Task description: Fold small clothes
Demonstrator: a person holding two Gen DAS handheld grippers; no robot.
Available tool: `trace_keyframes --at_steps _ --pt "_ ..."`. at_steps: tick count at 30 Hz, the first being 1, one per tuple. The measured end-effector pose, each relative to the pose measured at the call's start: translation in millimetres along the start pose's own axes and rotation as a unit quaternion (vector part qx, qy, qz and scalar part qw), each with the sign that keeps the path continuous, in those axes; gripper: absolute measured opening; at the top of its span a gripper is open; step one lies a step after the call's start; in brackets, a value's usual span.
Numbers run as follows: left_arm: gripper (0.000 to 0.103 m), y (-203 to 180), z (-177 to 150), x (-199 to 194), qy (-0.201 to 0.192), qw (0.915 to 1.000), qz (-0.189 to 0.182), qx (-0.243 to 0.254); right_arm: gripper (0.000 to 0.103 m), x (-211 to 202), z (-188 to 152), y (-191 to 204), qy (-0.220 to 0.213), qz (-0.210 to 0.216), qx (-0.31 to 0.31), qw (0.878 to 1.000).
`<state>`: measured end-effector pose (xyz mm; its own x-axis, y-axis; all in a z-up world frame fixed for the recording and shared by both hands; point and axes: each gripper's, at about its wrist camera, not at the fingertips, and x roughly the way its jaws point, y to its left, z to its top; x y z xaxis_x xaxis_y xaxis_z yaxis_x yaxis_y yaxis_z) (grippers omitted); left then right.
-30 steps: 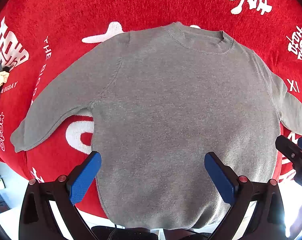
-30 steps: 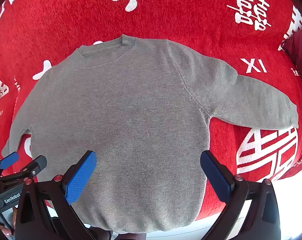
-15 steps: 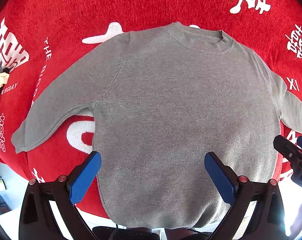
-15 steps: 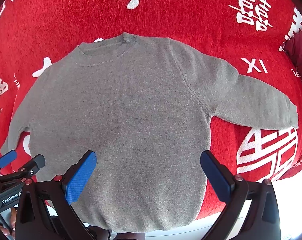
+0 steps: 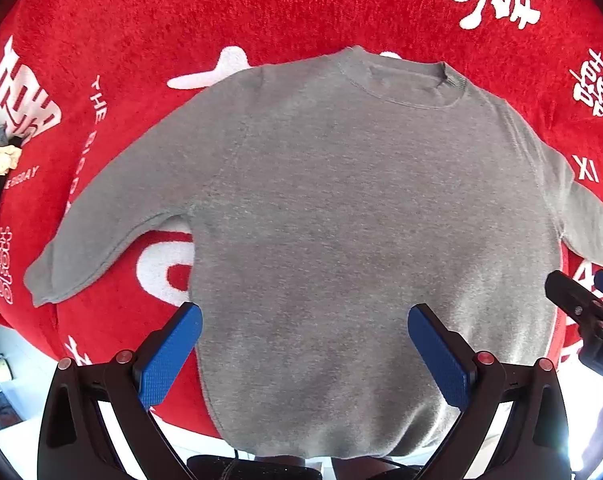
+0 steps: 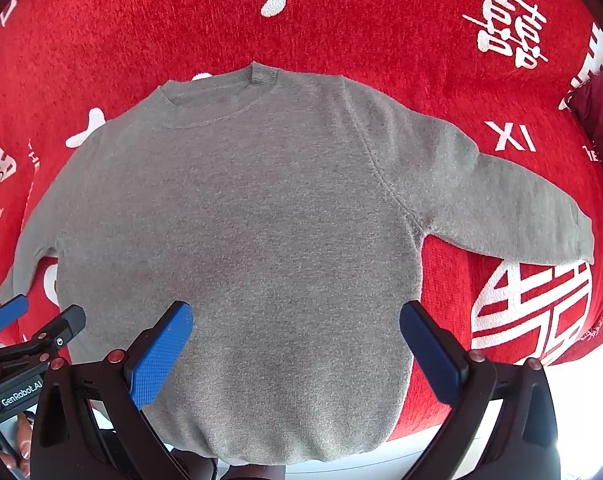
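Tongs framed the near edge of both views: the left tongs and the right tongs each stood spread wide, blue pads well apart, holding nothing and poised above the lower body of the grey sweater. Each pair pointed forward over the hem, side by side, and the neighbour's tip showed at the edge of each view. The sweater lay flat and face up on the red blanket, hem nearest, collar farthest, both sleeves angled out and down. It looked like a soft, light knit that would sag and drape when lifted, with enough nap to resist slipping, so a pinch on a doubled edge seemed wisest: probably the left cuff or right cuff, or the shoulder seams farther off, for a first fold inward. Beyond the collar lay only blanket with white lettering.
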<state>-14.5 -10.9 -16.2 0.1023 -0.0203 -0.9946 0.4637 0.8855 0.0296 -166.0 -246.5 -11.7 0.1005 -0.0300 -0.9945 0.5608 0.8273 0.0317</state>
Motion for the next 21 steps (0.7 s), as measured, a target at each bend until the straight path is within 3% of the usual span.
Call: trace_keyframes --at_steps 21 --pt "0.103 3.8 -0.3 1.9 -0.001 0.9997 -0.023 -0.009 0.103 4.2 2.5 6.4 0.003 -0.004 -0.008 1.0"
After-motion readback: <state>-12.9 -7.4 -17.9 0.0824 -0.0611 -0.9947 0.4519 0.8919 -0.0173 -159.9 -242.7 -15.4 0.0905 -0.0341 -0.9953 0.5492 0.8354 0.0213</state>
